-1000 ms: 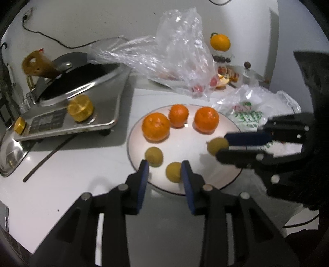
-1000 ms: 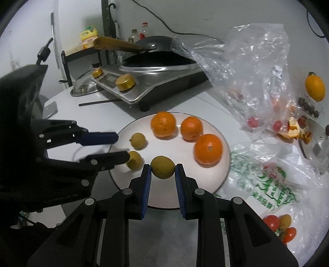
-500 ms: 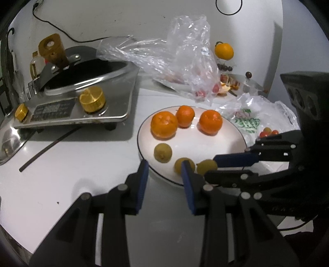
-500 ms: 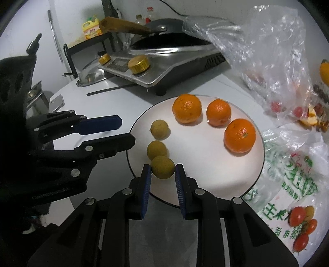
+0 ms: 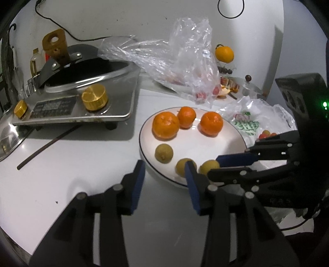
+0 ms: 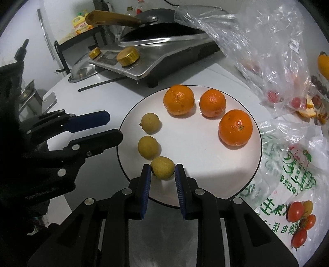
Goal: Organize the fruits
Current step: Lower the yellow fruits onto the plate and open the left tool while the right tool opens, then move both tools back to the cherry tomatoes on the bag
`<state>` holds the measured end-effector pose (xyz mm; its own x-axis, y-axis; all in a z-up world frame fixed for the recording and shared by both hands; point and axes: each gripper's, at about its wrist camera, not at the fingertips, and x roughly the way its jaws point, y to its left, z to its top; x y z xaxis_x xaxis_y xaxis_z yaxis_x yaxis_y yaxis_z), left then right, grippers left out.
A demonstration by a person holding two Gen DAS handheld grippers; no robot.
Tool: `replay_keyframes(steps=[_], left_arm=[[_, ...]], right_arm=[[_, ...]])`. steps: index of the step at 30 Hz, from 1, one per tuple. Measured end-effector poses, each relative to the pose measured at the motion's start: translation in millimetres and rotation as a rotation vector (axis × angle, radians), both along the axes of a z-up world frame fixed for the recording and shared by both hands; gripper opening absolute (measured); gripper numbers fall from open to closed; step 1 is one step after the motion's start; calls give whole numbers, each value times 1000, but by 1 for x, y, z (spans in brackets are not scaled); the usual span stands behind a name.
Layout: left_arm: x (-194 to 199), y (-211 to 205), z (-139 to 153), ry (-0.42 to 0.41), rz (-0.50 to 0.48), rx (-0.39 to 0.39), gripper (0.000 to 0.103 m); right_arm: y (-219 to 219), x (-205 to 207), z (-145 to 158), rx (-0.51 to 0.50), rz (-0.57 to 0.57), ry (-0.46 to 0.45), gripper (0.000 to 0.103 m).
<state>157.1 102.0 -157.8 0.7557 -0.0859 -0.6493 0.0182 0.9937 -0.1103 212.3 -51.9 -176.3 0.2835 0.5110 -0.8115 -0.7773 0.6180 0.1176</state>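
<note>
Gripping a longan [image 6: 162, 170] just inside the plate [image 6: 236, 184] near rim, the right gripper [image 6: 162, 174] is clamped; left gripper [image 5: 164, 176] spread empty over bare table [image 5: 72, 164] beside the rim

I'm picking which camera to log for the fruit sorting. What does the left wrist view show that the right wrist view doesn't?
Only the left wrist view shows the whole orange hanging by the wall and the wall cable.

Only the right wrist view shows the right gripper closed on a small yellow-green fruit, the yellow bottle, and the full tomato cluster on the printed bag.

Both show the plate, three oranges, three small fruits and the stove.
</note>
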Motion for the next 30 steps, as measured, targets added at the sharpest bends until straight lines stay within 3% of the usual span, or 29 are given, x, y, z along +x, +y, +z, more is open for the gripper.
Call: replay_keyframes(steps=[19, 30], left_arm=[[-7, -10, 14, -29, -3, 35, 43], [-12, -36, 24, -45, -49, 55, 43]], right_arm=[[-11, -9, 12, 3, -11, -35, 29], [-42, -19, 31, 41, -50, -86, 29]])
